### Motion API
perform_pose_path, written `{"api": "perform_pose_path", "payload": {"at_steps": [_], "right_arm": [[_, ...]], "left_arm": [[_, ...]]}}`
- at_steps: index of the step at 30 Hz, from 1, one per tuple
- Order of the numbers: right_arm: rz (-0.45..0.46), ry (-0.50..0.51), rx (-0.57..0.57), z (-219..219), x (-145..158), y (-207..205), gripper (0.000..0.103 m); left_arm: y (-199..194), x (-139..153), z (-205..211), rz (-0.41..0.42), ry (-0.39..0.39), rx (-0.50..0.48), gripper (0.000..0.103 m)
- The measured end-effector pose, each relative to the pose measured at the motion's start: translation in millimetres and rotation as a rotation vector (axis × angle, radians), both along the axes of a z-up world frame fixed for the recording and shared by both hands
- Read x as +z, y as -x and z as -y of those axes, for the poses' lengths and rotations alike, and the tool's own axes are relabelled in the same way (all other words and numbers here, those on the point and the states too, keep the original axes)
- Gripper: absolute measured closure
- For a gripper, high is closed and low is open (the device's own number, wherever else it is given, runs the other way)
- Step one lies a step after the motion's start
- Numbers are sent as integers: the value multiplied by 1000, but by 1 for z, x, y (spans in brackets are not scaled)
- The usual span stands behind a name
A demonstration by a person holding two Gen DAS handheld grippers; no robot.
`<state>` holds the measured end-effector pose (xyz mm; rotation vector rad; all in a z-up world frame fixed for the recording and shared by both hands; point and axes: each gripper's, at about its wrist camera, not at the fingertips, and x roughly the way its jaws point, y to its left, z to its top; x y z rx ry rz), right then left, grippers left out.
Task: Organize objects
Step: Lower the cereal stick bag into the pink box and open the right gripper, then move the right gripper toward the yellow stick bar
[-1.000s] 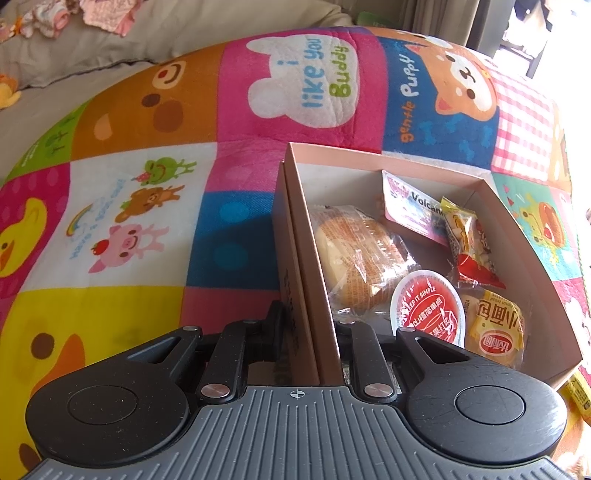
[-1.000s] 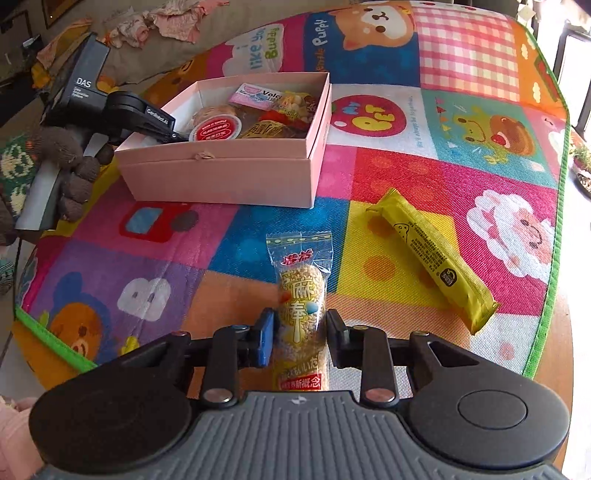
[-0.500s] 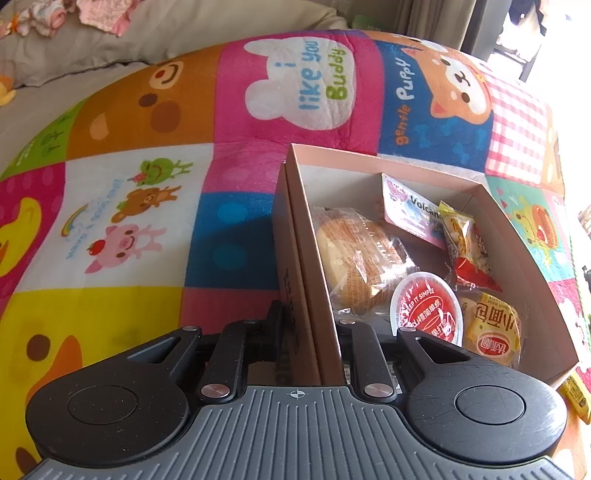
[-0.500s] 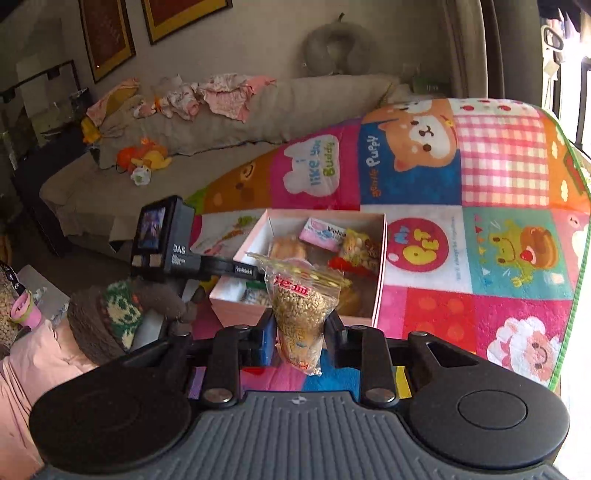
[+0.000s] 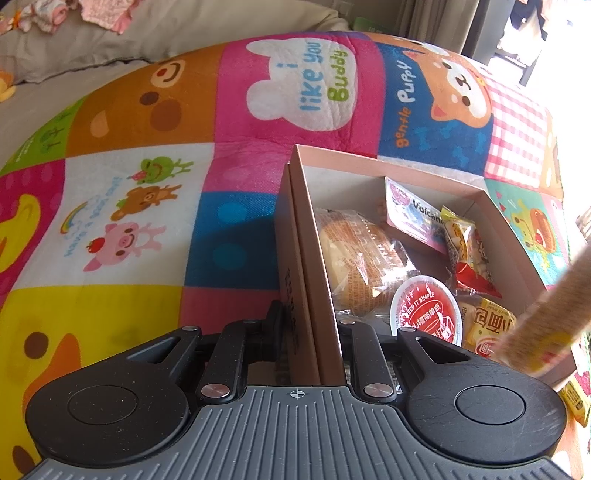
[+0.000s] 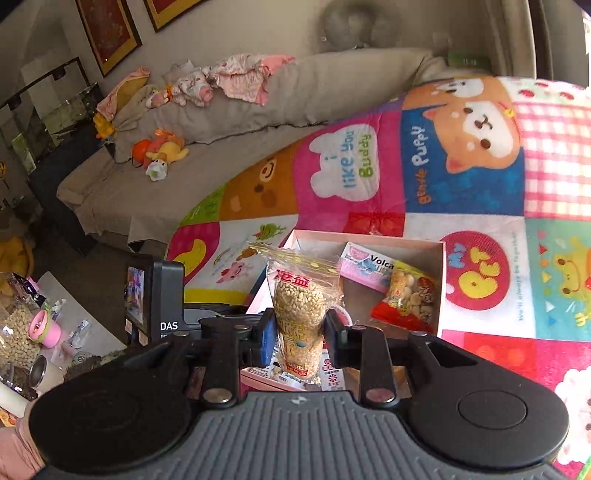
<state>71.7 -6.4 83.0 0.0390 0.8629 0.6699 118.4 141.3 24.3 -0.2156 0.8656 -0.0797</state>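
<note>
Two grippers are working: left gripper [image 5: 308,325] clamping the pink cardboard box's [image 5: 314,280] wall, right gripper [image 6: 300,330] pinching a clear puffed-grain snack bag [image 6: 301,306].

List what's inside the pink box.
Pink box holds a wrapped bun, red-lidded cup, Volcano packet, yellow snack bags. Its floor beneath them is hidden.

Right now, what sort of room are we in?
Most likely a home living room: a beige sofa strewn with soft toys, framed pictures on the wall, and a cartoon-animal play mat.
</note>
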Motion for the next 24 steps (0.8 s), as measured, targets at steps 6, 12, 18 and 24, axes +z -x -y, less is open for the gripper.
{"api": "perform_pose_path", "payload": {"at_steps": [6, 12, 18, 24], "right_arm": [[101, 84, -97, -21, -36, -33, 69], [183, 76, -140, 1, -46, -8, 55], [310, 169, -249, 36, -63, 43, 45], [316, 254, -356, 86, -86, 74, 31]], "left_arm": [[-1, 0, 1, -3, -3, 1, 83], [1, 0, 1, 0, -4, 2, 83], [1, 0, 1, 1, 0, 10, 83], [0, 1, 3, -6, -12, 13, 84]]}}
